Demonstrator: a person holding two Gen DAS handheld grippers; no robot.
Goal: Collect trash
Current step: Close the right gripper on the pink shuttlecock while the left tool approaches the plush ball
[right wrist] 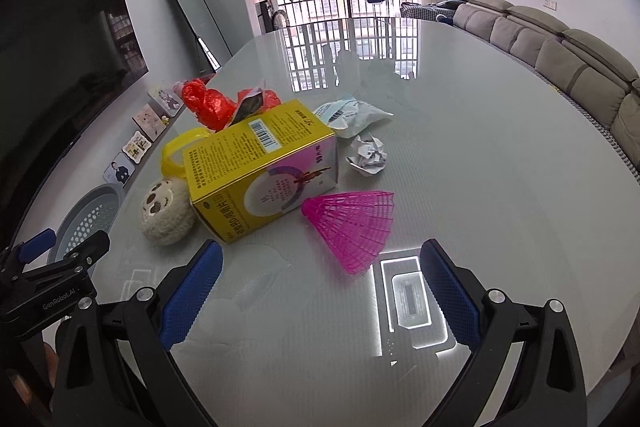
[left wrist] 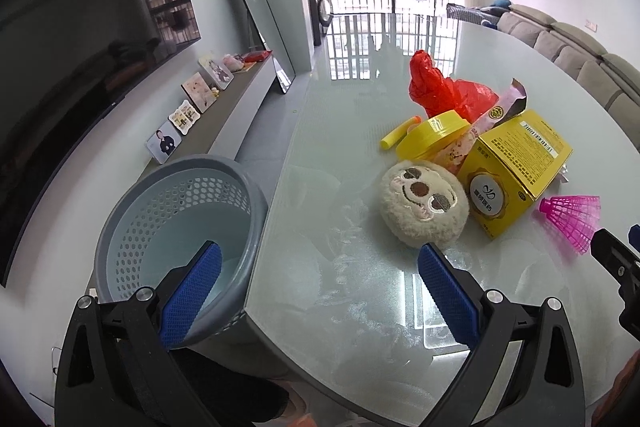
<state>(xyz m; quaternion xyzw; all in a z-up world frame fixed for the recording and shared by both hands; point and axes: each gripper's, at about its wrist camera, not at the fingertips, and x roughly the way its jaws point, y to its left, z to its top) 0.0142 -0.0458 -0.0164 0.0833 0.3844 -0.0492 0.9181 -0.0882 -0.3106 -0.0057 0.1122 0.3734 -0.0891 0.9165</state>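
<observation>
A cluster of items lies on the glossy white table (right wrist: 460,187): a yellow box (left wrist: 516,167) (right wrist: 260,167), a red plastic bag (left wrist: 444,87) (right wrist: 212,105), a crumpled paper ball (right wrist: 367,153), a white wrapper (right wrist: 352,115), a pink snack sachet (left wrist: 500,111), a pink shuttlecock (right wrist: 356,223) (left wrist: 572,219), a plush toy (left wrist: 424,203) (right wrist: 166,211), a yellow lid (left wrist: 432,135) and a yellow foam dart (left wrist: 400,133). A grey perforated bin (left wrist: 180,227) (right wrist: 90,215) stands beside the table's left edge. My left gripper (left wrist: 320,291) is open and empty, over the table edge and bin. My right gripper (right wrist: 320,291) is open and empty, short of the shuttlecock.
A TV (left wrist: 80,47) and a low cabinet with picture frames (left wrist: 192,107) line the left wall. A mirror (left wrist: 256,15) leans there. A grey sofa (right wrist: 560,55) runs along the right. The right gripper's body shows at the left view's right edge (left wrist: 620,267).
</observation>
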